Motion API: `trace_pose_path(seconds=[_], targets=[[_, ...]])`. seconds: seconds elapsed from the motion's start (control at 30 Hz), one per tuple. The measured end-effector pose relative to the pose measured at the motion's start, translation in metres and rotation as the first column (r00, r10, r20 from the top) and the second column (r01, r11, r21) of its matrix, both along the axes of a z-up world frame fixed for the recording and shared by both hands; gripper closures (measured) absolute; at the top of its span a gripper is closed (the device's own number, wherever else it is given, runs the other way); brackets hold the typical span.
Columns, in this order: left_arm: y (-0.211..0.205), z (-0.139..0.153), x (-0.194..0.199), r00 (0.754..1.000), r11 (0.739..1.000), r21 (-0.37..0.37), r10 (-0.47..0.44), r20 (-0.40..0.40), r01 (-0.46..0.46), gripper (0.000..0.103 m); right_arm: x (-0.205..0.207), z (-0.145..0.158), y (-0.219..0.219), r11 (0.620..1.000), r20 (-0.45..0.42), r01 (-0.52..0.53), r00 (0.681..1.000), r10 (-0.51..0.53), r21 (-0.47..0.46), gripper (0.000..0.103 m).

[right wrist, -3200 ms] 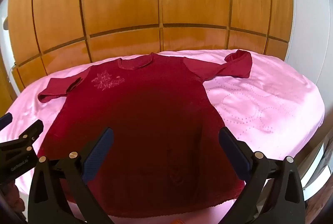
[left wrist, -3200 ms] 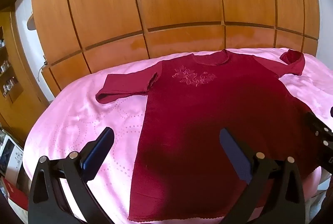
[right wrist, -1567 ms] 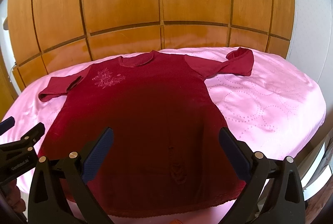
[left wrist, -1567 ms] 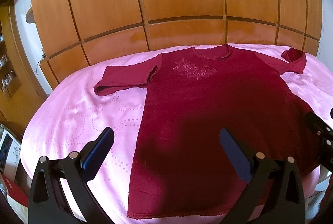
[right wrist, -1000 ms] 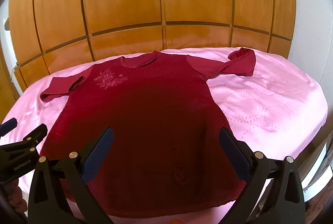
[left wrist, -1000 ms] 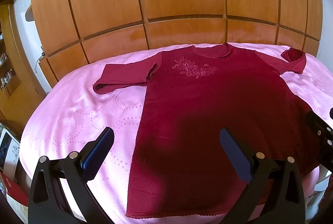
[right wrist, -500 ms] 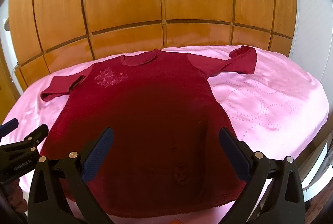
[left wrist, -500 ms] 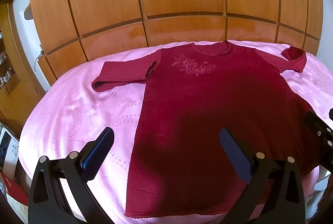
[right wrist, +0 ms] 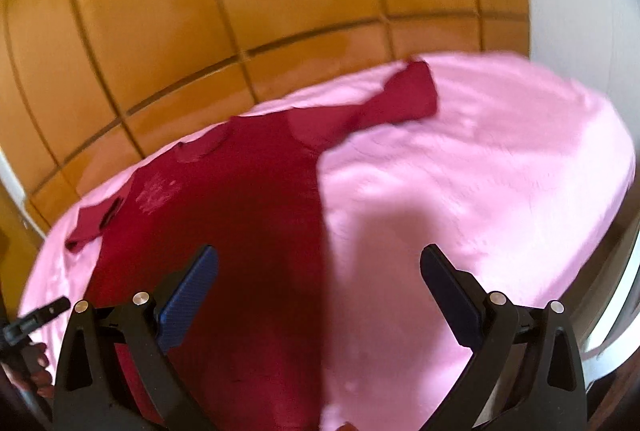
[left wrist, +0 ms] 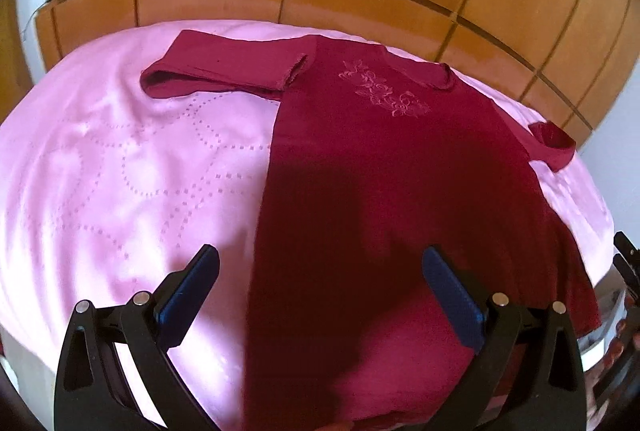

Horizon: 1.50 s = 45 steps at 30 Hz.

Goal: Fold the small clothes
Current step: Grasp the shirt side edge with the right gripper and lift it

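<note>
The left claw (left wrist: 316,281) hangs wide open and empty over the shirt's left edge. The shirt (left wrist: 384,191) lies flat, face up on the pink bed (left wrist: 120,171), both sleeves spread out. The right claw (right wrist: 318,281), also open and empty, straddles the right edge. I'd pinch each sleeve (left wrist: 224,71) near its cuff and fold inward, keeping the body smooth.

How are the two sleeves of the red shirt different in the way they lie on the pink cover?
The left sleeve lies flat, stretched sideways from the shirt, its cuff open toward the edge of the pink cover. The right sleeve looks bunched, its end curled up. Both are dark red and untouched by the open grippers.
</note>
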<state>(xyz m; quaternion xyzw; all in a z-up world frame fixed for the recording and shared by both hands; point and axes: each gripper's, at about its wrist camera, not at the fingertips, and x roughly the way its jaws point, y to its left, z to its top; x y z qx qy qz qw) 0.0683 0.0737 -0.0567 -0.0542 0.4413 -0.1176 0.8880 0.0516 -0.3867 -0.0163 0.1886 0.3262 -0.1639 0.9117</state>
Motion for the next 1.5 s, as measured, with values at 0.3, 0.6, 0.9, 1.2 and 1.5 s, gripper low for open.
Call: trace_pose_path(seconds=[0.3,0.6,0.9,1.2,1.5], targets=[[0.011,-0.036,0.004,0.999,0.998,0.041,-0.047,-0.028,0.048,0.002,-0.027,-0.032,-0.031,0.962,-0.034,-0.025,0.999,0.036,0.273,0.005],[0.012,-0.052,-0.013,0.998,0.995,0.082,-0.055,0.007,0.054,0.002,-0.012,-0.071,-0.01,0.896,-0.135,-0.119,0.972,0.194,0.429,0.081],[0.016,-0.052,-0.013,0.997,0.994,0.075,-0.074,-0.018,0.076,0.002,-0.026,-0.06,-0.025,0.933,-0.15,-0.123,0.972,0.183,0.339,0.095],[0.02,-0.042,-0.02,0.997,0.995,0.064,-0.079,0.001,0.079,0.002,-0.023,-0.071,-0.03,0.927,-0.133,-0.107,0.977,0.164,0.359,0.087],[0.013,-0.007,0.027,0.998,0.998,-0.043,-0.032,0.051,0.034,0.002,0.026,-0.027,-0.04,0.971,-0.011,-0.118,0.992,0.123,0.207,0.053]])
